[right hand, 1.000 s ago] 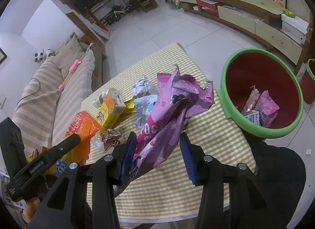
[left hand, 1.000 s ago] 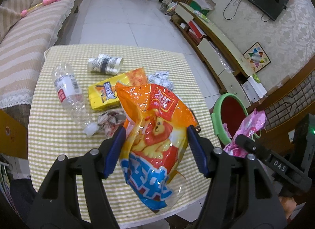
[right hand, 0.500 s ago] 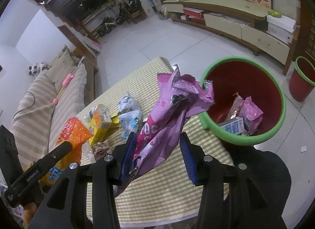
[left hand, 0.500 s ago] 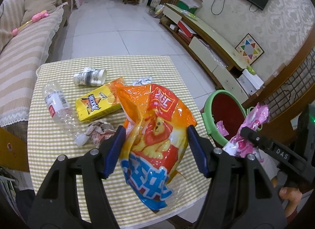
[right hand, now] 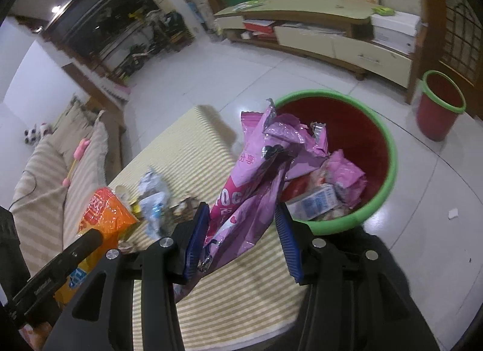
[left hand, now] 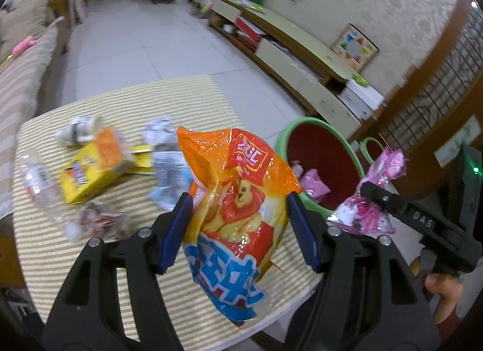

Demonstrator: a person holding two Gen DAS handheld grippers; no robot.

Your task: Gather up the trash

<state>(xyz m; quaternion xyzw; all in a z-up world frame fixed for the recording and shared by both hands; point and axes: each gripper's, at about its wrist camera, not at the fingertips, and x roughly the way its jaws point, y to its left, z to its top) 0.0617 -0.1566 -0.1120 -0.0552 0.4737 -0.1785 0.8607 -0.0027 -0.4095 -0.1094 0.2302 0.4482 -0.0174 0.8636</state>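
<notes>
My left gripper point(left hand: 240, 218) is shut on an orange and blue snack bag point(left hand: 238, 209), held above the table's near right corner. My right gripper point(right hand: 241, 236) is shut on a crumpled pink wrapper point(right hand: 262, 164), whose top reaches over the rim of the red bin with a green rim point(right hand: 389, 176). That bin point(left hand: 320, 151) stands on the floor beside the table and holds pink wrappers and a small carton point(right hand: 314, 203). In the left wrist view the right gripper and its pink wrapper point(left hand: 371, 200) show at the right.
On the yellow striped tablecloth point(left hand: 126, 115) lie a yellow box point(left hand: 90, 170), a clear plastic bottle point(left hand: 39, 182), a crushed cup point(left hand: 78, 130), and crumpled wrappers point(left hand: 102, 221). A second small red bin point(right hand: 437, 106) stands by the low cabinet point(right hand: 332, 40). A sofa point(right hand: 51, 176) lies left.
Both grippers have swung right with their bags toward the green-rimmed bin. The bin now sits closer and more central in both views; the pink wrapper overlaps its rim.
</notes>
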